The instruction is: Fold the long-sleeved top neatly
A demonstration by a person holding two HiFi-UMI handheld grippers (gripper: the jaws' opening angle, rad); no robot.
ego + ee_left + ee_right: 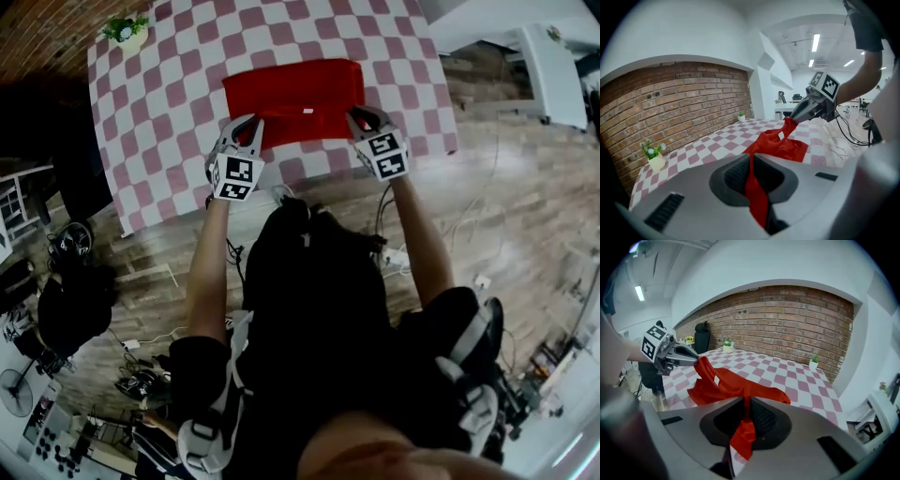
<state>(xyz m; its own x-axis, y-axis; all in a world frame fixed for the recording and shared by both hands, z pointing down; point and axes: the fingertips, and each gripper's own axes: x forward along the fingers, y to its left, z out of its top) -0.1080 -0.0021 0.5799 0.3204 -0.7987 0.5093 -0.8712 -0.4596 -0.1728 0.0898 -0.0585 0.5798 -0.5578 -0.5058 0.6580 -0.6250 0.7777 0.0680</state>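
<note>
Head view overhead; gripper views face inward, sharing top (778,145).

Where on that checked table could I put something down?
Bare cloth lies left of the red top, up to the plant pot, and in a narrower strip on its right. The near edge is crowded: left tool and right tool grip the top there.

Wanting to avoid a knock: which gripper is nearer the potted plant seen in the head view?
Left. The left gripper pinches the red top's near edge on the plant's side of the table; the right gripper holds that edge farther across, away from it.
</note>
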